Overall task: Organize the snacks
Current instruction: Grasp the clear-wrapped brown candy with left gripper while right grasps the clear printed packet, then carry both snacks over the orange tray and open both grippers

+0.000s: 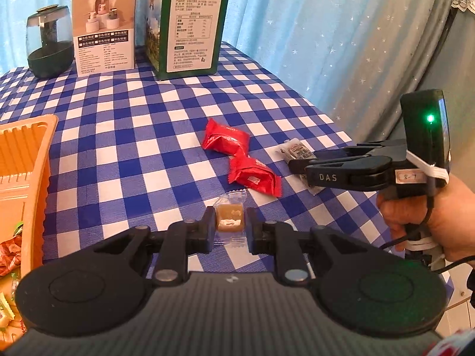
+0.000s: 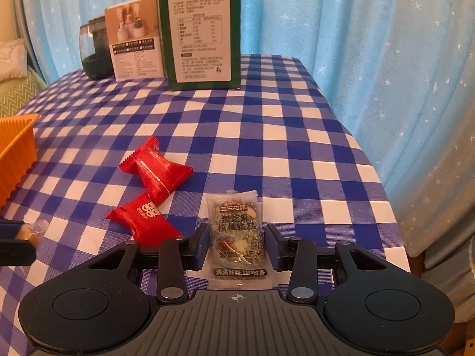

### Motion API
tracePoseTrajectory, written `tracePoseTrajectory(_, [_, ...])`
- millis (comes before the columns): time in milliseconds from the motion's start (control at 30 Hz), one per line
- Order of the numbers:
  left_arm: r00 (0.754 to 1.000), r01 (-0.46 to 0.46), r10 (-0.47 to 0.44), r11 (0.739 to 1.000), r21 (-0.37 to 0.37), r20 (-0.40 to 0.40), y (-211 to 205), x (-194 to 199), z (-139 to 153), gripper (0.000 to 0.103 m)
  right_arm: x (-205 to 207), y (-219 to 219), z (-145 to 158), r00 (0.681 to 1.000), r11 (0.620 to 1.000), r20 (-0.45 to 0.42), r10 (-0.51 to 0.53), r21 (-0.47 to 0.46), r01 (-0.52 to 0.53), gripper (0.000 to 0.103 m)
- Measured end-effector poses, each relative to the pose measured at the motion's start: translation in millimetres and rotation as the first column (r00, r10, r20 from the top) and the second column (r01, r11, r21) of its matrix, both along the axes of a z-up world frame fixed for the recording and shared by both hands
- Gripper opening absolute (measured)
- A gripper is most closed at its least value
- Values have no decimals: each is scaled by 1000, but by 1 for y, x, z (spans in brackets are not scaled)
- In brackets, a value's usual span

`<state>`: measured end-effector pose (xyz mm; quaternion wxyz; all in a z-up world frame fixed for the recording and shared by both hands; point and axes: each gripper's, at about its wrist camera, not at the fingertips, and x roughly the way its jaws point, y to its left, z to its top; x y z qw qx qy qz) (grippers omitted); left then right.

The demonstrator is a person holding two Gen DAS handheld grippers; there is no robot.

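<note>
Left gripper (image 1: 230, 222) pinching caramel candy (image 1: 230, 218), right gripper (image 2: 236, 246) spread around sesame bar packet (image 2: 236, 231): risks slipping off slick wrapper.

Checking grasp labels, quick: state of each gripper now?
Left gripper: shut on the brown candy.
Right gripper: open, astride the sesame snack, pads not yet pressing it.

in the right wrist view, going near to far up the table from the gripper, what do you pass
sesame snack packet between the right gripper fingers → lower red candy → upper red candy → green box at the far edge
</note>
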<state>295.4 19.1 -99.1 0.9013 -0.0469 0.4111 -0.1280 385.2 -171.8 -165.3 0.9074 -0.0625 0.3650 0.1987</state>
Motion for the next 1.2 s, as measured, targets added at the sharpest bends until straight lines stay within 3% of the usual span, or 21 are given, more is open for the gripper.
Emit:
tracePoseTrajectory(433, [1000, -4, 4, 1000, 1, 1, 5, -2, 2, 18, 2, 2, -1, 998, 999, -38, -51, -4, 51, 39])
tracePoseTrajectory(733, [1000, -20, 20, 1000, -3, 20, 11, -5, 11, 18, -14, 6, 32, 994, 993, -50, -101, 62, 104, 38])
tracePoseTrajectory(1200, [997, -63, 63, 998, 5, 42, 30, -13, 24, 18, -71, 43, 67, 999, 988, -19, -51, 146, 53, 38])
